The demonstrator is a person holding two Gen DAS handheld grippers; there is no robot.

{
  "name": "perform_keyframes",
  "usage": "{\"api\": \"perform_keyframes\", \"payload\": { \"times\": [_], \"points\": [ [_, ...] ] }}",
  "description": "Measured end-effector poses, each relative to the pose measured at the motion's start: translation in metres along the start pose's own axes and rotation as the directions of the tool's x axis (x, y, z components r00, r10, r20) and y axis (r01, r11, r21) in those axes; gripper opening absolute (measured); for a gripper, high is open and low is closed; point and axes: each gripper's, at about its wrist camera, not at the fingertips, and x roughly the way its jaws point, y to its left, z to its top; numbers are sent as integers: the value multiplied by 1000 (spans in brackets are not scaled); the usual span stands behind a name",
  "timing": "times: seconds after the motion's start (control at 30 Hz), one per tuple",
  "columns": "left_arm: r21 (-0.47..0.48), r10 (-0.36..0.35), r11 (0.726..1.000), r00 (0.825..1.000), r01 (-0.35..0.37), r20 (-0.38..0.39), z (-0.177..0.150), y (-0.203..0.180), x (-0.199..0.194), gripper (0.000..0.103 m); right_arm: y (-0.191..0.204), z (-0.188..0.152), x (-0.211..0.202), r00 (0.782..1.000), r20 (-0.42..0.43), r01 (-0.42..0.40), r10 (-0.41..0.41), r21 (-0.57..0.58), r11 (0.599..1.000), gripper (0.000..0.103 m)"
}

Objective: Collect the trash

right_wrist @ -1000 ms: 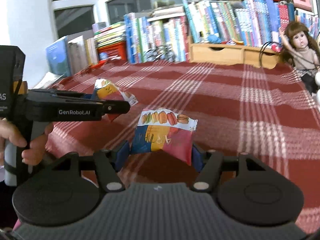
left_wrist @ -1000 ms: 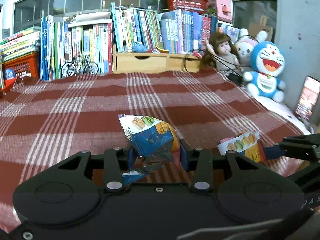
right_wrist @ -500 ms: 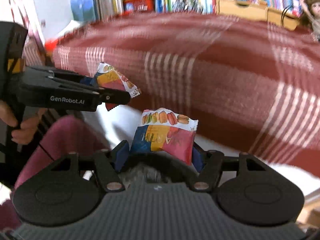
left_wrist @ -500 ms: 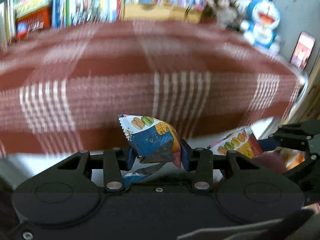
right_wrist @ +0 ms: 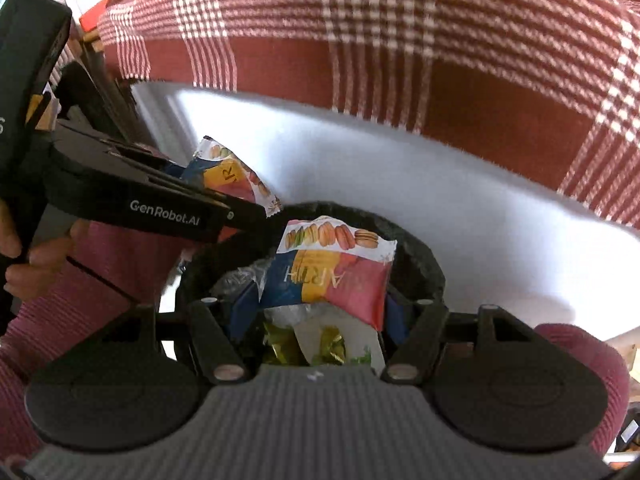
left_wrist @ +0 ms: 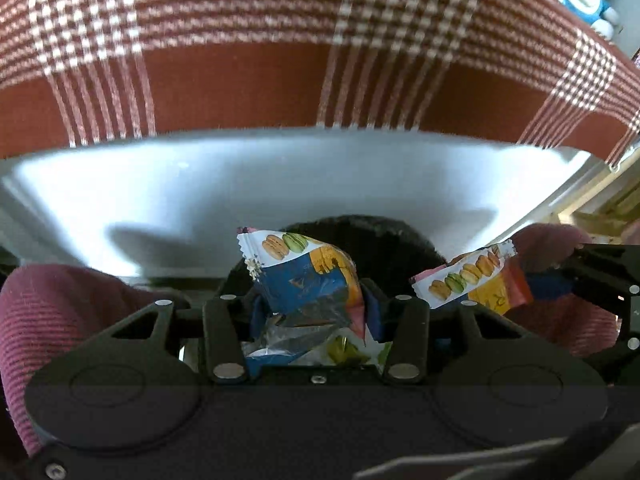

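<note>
**Supervisor:** Report the status of both grippers at that moment.

**Operator:** The left gripper (left_wrist: 310, 308) had its jaws pinched on a blue macaron snack wrapper (left_wrist: 298, 276). The right gripper (right_wrist: 320, 312) had its jaws pinched on a red-and-yellow macaron snack wrapper (right_wrist: 336, 272). Neither wrapper touched anything but its own jaws.

**Supervisor:** Where were they relative to the bin?

**Operator:** I had both grippers off the edge of the table, below the hanging red plaid tablecloth (left_wrist: 248, 76). A black-lined trash bin (right_wrist: 416, 256) sat directly under the right gripper, between my knees in maroon trousers (left_wrist: 52, 320). Through the right wrist camera I could see earlier waste in it: clear plastic film and some green-and-gold foil (right_wrist: 320, 344). The left gripper was alongside, with its wrapper near the bin rim, possibly over it.

**Supervisor:** Progress?

**Operator:** I judged pick-up complete for these two wrappers and transport nearly complete. Release remained for both: open the right jaws first, since that wrapper was plainly over the opening, then bring the left one fully over the rim and open. I could not tell whether more trash remained on the table; its top was almost entirely out of view in both cameras.
</note>
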Motion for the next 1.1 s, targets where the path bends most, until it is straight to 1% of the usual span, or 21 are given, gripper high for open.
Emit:
{"api": "perform_keyframes", "payload": {
  "times": [0.13,0.33,0.47,0.6,0.7,0.8,0.87,0.97,1.1],
  "points": [
    [-8,9,1000,1000,-9,-24,-4,1,7,46,1,-4,6,1000,-24,-1,1,6,1000,72],
    [-12,18,1000,998,-19,-52,-11,6,16,45,1,-4,10,999,-35,-1,2,16,1000,73],
    [-24,17,1000,998,-18,-62,-8,4,20,45,2,-4,13,999,-39,-1,2,21,1000,76],
    [-25,17,1000,998,-19,-67,-5,3,22,45,1,-2,14,999,-41,-2,3,25,1000,77],
    [-29,17,999,997,-19,-76,-5,3,22,50,1,-2,14,999,-40,-1,2,33,999,81],
    [-31,14,999,996,-17,-84,-5,4,24,60,0,-2,13,999,-37,-4,6,41,999,84],
    [-34,17,999,996,-20,-89,-5,3,23,69,0,-2,12,999,-35,-3,4,43,999,85],
    [-39,23,999,995,-27,-97,-4,3,23,75,-1,-2,12,999,-34,0,1,48,999,88],
    [-43,18,999,994,-23,-107,-2,4,24,76,-1,-2,11,999,-32,5,-3,61,998,89]
  ]
}}
